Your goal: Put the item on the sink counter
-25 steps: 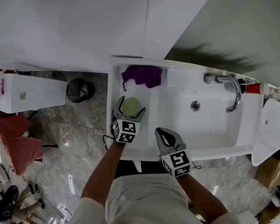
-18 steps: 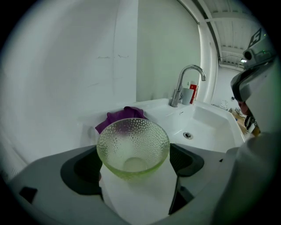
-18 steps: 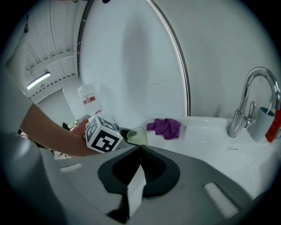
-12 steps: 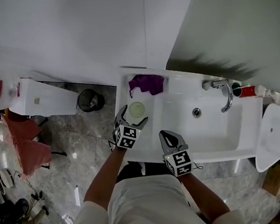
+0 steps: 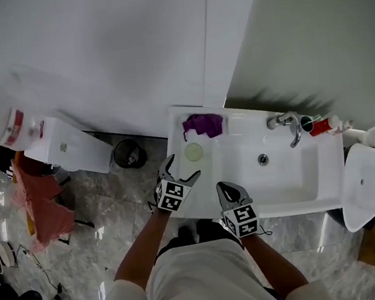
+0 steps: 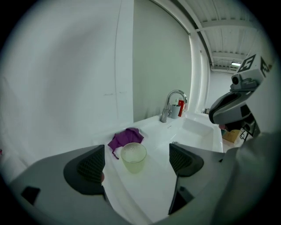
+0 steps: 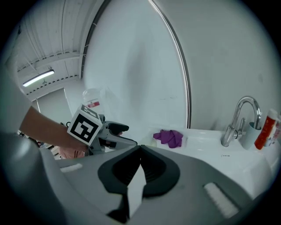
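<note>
A pale green translucent cup [image 5: 193, 152] [image 6: 133, 157] stands upright on the white sink counter [image 5: 187, 203], just in front of a crumpled purple cloth [image 5: 203, 124] [image 6: 125, 137] [image 7: 170, 137]. My left gripper [image 5: 182, 170] hangs above the counter's near left edge, short of the cup and not touching it. Its jaws have just been opening and stand wide, and its pads [image 6: 90, 165] have nothing between them. My right gripper [image 5: 227, 187] [image 7: 139, 151] is shut and empty, over the counter's front edge to the right of the left one.
The basin with its drain [image 5: 262, 159] and a chrome faucet [image 5: 291, 126] [image 6: 173, 103] [image 7: 237, 118] lie right of the cup. A red tube [image 5: 323, 126] in a grey holder stands beside the faucet. A black bin [image 5: 129, 152] sits on the floor at left.
My left gripper stood around the cup; it has since drawn back and up, leaving the cup standing on the counter. The right gripper has also risen and pulled back.
</note>
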Available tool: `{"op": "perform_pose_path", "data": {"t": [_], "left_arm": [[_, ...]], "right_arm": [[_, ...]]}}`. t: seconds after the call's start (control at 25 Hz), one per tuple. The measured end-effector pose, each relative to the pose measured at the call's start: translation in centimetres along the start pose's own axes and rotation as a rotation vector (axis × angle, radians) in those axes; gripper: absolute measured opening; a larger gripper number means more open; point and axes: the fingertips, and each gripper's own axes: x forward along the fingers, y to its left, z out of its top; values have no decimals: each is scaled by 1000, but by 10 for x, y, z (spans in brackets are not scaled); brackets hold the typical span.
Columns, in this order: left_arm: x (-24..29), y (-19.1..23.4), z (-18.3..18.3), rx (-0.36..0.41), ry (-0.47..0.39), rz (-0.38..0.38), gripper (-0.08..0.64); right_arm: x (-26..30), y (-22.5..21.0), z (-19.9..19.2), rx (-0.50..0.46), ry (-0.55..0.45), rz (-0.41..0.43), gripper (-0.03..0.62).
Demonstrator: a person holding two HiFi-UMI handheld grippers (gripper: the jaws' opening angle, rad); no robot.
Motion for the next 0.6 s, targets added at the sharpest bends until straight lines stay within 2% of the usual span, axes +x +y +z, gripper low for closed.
{"op": "perform_pose_path", "data": {"t": [0.4,0.6], "left_arm": [[-99,-21,-4,-22,-50,-36,460],[-142,-30,0,-6,-114,-61,456]], "right_arm": [[-48,54,17,-47,-41,-78,11],[-74,79,18,-70,-65,-116,11]]}}
